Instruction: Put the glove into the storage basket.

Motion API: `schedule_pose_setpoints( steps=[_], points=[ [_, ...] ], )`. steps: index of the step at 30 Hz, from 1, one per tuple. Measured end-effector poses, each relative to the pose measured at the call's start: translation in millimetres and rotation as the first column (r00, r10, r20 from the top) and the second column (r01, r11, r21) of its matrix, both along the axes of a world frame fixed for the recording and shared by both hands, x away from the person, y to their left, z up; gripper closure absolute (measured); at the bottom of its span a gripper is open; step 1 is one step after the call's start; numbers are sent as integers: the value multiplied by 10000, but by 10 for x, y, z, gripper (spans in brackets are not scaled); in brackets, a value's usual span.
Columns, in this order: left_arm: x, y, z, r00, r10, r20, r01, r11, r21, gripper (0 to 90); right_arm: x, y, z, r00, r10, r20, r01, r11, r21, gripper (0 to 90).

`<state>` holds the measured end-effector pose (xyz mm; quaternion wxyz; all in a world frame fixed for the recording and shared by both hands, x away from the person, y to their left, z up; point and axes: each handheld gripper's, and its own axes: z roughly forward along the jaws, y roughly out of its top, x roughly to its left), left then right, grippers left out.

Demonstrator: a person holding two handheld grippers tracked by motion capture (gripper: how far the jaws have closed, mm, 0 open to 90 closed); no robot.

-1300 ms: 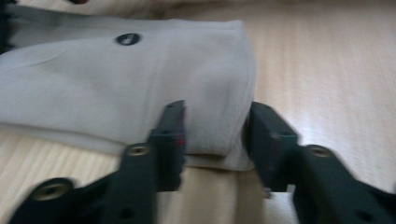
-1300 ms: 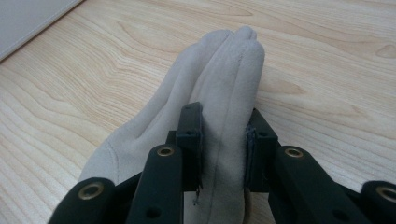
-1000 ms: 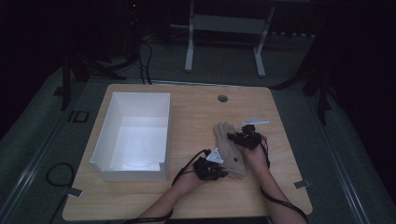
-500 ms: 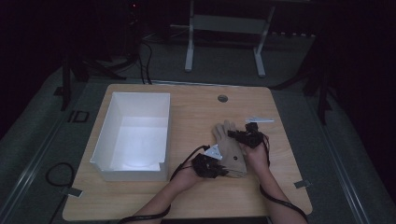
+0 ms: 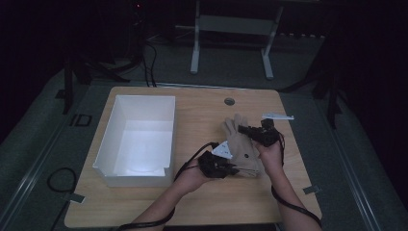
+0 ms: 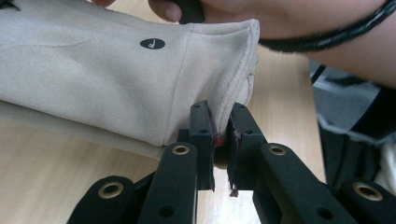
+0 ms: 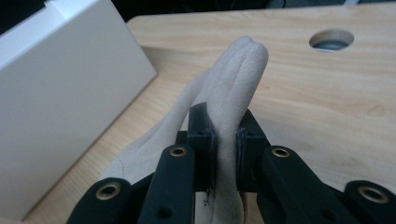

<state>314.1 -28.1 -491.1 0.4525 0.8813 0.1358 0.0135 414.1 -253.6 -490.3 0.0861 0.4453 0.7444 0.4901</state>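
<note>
Darkness surrounds a light wooden table, whose top carries an open white box on its left half and a round cable hole near the far edge. Right of the box, a beige suede glove lies between the person's two hands, its fingers pointing to the far side and its cuff toward the near edge. At the cuff end, the left gripper has its jaws pinched tight on the hem, as the left gripper view shows, with a small black oval label on the fabric above. At the far end, the right gripper has its jaws clamped on the glove's finger part, the tips standing up past the pads. A small white strip lies on the table just beyond the right hand.
</note>
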Motion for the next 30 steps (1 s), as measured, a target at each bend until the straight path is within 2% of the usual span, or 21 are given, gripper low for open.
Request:
schedule_pose_setpoints(
  steps=[4,8,9,17,20,23,30],
  points=[
    [-18,27,152,9997,60,250,-66,9997,239,827,-10,5,170,9998,33,191,-38,9997,240,801],
    [-32,77,295,9979,157,621,-189,9986,500,825,-8,29,330,9994,49,343,-58,9996,265,800],
    [-32,95,331,9980,144,619,-174,9986,490,825,-4,46,411,9991,110,405,-122,9995,302,800],
    [-36,276,566,9969,358,697,-385,9986,364,825,3,150,651,9972,283,685,-318,9983,498,800],
    [-41,363,623,9956,441,833,-463,9986,249,825,21,188,700,9973,339,644,-394,9955,865,800],
    [-34,445,673,9954,535,798,-543,9985,84,825,45,253,738,9972,372,656,-432,9949,915,800],
    [-29,627,726,9935,809,805,-818,9966,85,825,84,423,815,9963,478,712,-531,9958,744,800]
  ],
)
